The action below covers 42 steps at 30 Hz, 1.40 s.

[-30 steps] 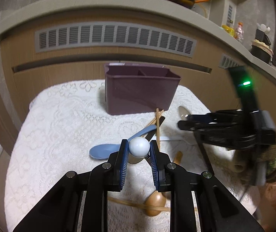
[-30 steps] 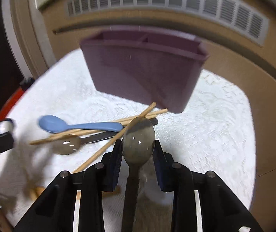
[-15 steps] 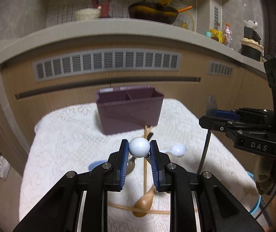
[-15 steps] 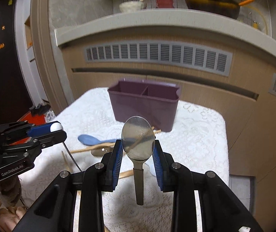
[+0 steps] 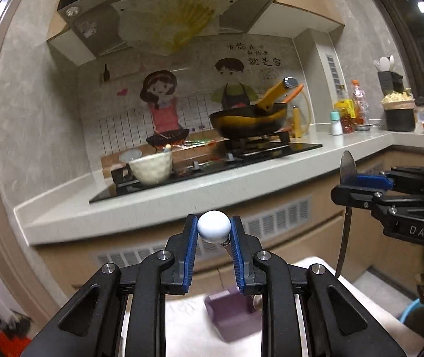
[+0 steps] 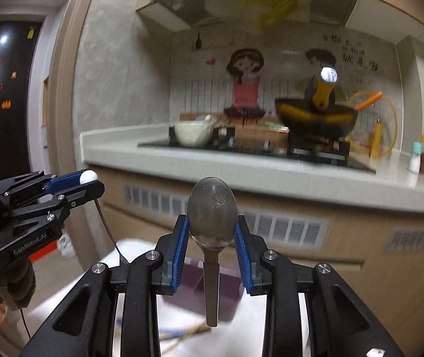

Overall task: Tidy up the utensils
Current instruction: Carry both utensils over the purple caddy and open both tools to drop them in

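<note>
My left gripper (image 5: 213,232) is shut on a white round-ended utensil (image 5: 213,230), held high with a thin metal stem hanging below; it also shows in the right wrist view (image 6: 88,177). My right gripper (image 6: 212,232) is shut on a metal spoon (image 6: 213,212), bowl up and handle hanging down. That spoon shows edge-on in the left wrist view (image 5: 347,168). The purple utensil box (image 5: 231,315) sits far below on the white lace cloth (image 5: 188,327); it also shows in the right wrist view (image 6: 194,291). A blue spoon and wooden chopsticks (image 6: 182,334) lie on the cloth.
The kitchen counter (image 5: 182,196) runs across behind, with a cooktop, a white bowl (image 5: 151,168) and a black wok (image 5: 249,120). Bottles (image 5: 350,110) stand at the counter's right. Cabinet fronts with vent grilles (image 6: 283,229) lie below the counter.
Both grippers have risen and tilted up, each still holding its utensil. The box and cloth dropped to the bottom of both views and the counter and stove came into view.
</note>
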### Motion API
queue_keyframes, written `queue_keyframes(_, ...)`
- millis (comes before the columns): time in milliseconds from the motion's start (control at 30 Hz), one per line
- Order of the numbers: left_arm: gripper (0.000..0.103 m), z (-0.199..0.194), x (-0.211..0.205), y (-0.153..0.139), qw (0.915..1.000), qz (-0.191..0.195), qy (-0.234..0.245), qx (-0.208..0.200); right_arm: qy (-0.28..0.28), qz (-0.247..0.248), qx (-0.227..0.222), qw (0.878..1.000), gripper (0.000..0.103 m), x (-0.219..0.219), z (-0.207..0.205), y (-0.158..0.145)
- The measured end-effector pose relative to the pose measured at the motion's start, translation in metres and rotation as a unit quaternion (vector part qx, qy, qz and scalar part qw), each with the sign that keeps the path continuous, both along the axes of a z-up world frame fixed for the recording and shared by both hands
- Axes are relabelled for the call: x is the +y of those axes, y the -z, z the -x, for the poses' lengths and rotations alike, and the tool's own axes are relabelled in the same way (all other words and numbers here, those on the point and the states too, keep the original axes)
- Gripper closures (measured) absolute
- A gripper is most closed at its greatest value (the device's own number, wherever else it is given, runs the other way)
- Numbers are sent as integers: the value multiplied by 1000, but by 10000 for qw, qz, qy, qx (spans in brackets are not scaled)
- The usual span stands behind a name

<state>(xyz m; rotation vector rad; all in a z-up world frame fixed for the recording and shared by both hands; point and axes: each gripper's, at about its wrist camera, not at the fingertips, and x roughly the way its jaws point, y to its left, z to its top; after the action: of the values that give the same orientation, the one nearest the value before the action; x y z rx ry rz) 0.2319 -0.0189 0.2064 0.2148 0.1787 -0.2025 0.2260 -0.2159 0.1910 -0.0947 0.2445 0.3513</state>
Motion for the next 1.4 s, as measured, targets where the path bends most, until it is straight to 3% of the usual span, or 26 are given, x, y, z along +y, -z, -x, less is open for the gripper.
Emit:
queue_keyframes(100,80,-32,-2,3,9999,-126,-37,53,42,-58,45,10000,74,5,-32,0)
queue_keyframes(233,80,-78,-4,29,9991,-195,-80,355,88,-164,290,9994,74,10,-74,22)
queue_keyframes(467,80,-148,-2,105,9909,90,-19,1340,219,-84,1089,9938,74,23,-139,96)
queue_keyframes(700,79,-173,-10,172,9770,109,131,2127,135,-57,1982,9800,74,25,-166,164)
queue_keyframes(800,75,-172,-6,180,9745,278,136,2221,107,-4,2097,9777,65,25,-162,172)
queue_keyframes(867,68,-165,0,175,9746,434,109,2194,208,78,1982,9799,51,23,-158,172)
queue_keyframes(1033,45,-135,15,158,9790,564,49,1960,413,331,1633,9852,35,15,-122,163)
queue_keyframes(1167,37,-103,24,156,9805,548,75,1884,517,684,1443,9858,5,15,-86,170)
queue_keyframes(1300,32,-74,33,164,9791,627,48,1933,566,1016,1421,9830,2,22,-55,188)
queue_keyframes(1400,31,-52,41,181,9744,693,106,2135,286,1220,1680,9778,2,26,-38,208)
